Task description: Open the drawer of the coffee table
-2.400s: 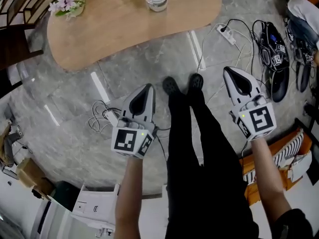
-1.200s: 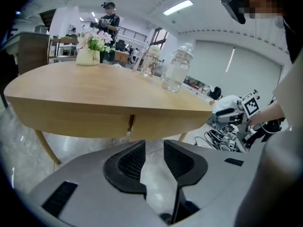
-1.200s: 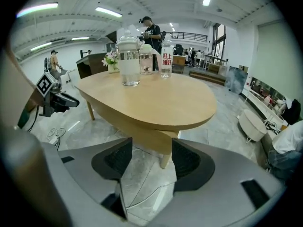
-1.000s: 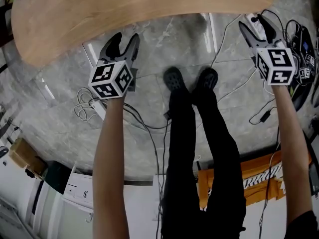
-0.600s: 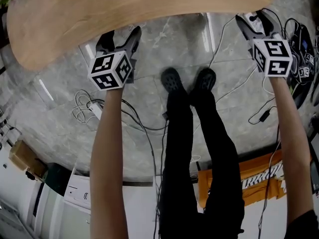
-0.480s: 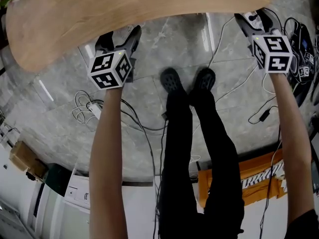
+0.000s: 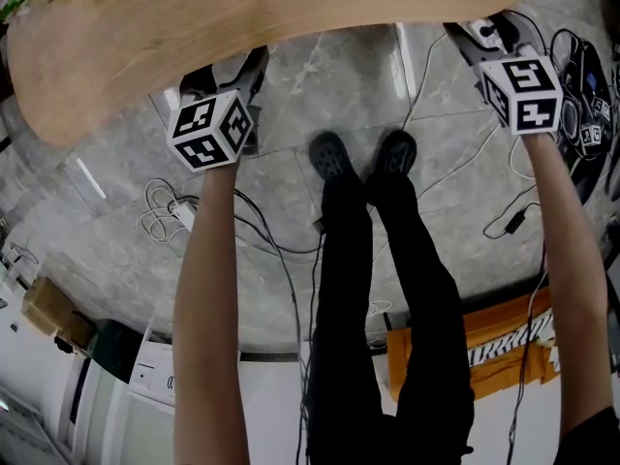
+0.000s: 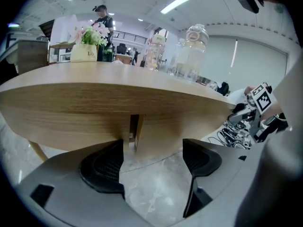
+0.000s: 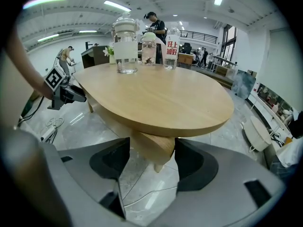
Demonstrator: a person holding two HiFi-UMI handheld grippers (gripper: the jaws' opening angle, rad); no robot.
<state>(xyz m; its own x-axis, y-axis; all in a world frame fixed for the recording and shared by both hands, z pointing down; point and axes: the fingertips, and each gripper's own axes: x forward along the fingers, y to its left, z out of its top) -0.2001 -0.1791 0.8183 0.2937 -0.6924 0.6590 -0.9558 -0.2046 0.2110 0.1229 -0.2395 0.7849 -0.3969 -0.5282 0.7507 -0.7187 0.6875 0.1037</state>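
Both grippers have travelled from beside the person's knees to the near rim of the oval worktop [image 7: 271, 8], covering the last stretch within the past second. At left, the left gripper [image 7: 230, 72] hangs nose-down at the rim, released, its jaws opening with only the floor [image 8: 151, 197] between them. It appears to be held low so its pads can meet the wooden skirt [image 8: 85, 122] under the top, where the coffee table's drawer most likely sits. A narrow vertical gap [image 8: 134, 129] in that skirt, just above the left pad, may mark the drawer's edge, though no handle shows. At right, the right gripper [image 7: 481, 30] is tucked against the far end of the rim, jaws spread and grasping nothing. A wooden block [image 9: 152, 148] beneath the top is framed between them; whether it touches them cannot be told.

From the head view the worktop is a plain slab hiding everything beneath it, with the person's shoes [image 7: 363, 153] and loose cables [image 7: 170, 211] on the floor. Only the gripper views look under the rim to the skirt, the gap and the block. They alone catch the flowers [image 8: 92, 32] and glass jars [image 9: 125, 44] standing on top. No drawer stands out from the skirt, so opening looks not yet begun.
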